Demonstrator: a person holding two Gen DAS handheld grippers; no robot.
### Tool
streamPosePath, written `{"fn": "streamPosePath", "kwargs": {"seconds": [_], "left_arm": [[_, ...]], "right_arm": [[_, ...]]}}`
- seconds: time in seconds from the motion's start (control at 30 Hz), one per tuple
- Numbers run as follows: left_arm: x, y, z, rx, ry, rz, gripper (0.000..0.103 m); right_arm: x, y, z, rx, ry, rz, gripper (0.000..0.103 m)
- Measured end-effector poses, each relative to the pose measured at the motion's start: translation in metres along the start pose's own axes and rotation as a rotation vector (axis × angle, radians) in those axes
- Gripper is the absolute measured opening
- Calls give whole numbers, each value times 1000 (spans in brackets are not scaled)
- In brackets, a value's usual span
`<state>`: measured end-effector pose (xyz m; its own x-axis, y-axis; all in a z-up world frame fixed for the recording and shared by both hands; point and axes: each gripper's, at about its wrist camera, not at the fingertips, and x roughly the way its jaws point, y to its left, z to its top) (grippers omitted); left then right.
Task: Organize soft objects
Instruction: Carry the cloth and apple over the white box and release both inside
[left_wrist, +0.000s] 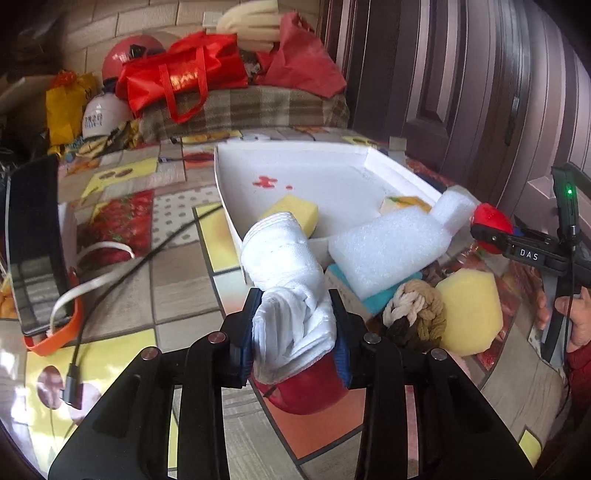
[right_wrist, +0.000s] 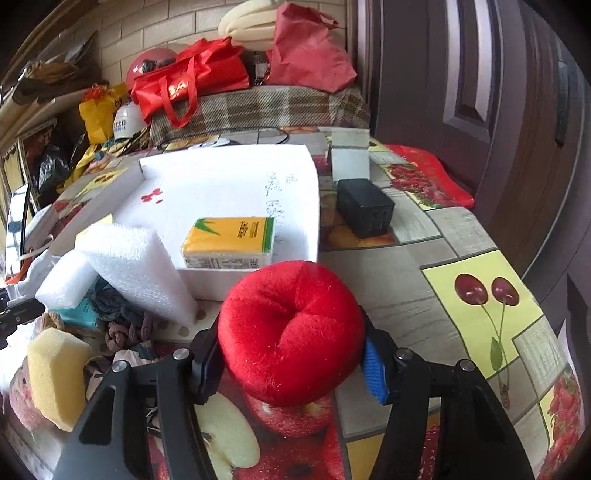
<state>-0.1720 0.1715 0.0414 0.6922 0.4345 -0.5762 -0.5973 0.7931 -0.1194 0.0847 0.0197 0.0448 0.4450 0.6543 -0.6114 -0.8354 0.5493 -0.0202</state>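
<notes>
My left gripper (left_wrist: 294, 306) is shut on a rolled white towel (left_wrist: 284, 266), which reaches toward the near corner of the white box (left_wrist: 332, 155). In the box lie a yellow sponge (left_wrist: 291, 212) and a yellow tissue pack (right_wrist: 229, 240). A white foam block (left_wrist: 391, 243) leans over the box's rim. My right gripper (right_wrist: 291, 343) is shut on a red plush apple (right_wrist: 288, 332) just in front of the box (right_wrist: 221, 177); the left wrist view shows it at the right (left_wrist: 480, 230). A second yellow sponge (left_wrist: 469, 314), a knotted rope (left_wrist: 413, 310) and a teal pack (left_wrist: 388, 295) lie on the table.
A black box (right_wrist: 364, 212) stands right of the white box. A dark tablet (left_wrist: 33, 240) with cables (left_wrist: 147, 254) lies at the left. Red bags (left_wrist: 181, 74) on a plaid blanket (left_wrist: 258, 107) fill the back. A person's hand (left_wrist: 576, 321) holds the right gripper. A dark door (right_wrist: 480, 92) is at right.
</notes>
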Motion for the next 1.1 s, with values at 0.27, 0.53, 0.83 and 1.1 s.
{"fn": "streamPosePath", "kwargs": {"seconds": [0.27, 0.53, 0.83, 1.1], "left_arm": [[-47, -19, -7, 72, -238, 122, 34], [-40, -5, -6, -13, -246, 136, 34], [-11, 7, 14, -28, -234, 159, 34], [23, 34, 36, -118, -198, 170, 34]], "right_arm": [[-50, -12, -10, 97, -205, -33, 62], [-43, 1, -3, 43, -215, -62, 62], [-20, -13, 4, 116, -190, -51, 62], [5, -14, 19, 131, -157, -52, 63]]}}
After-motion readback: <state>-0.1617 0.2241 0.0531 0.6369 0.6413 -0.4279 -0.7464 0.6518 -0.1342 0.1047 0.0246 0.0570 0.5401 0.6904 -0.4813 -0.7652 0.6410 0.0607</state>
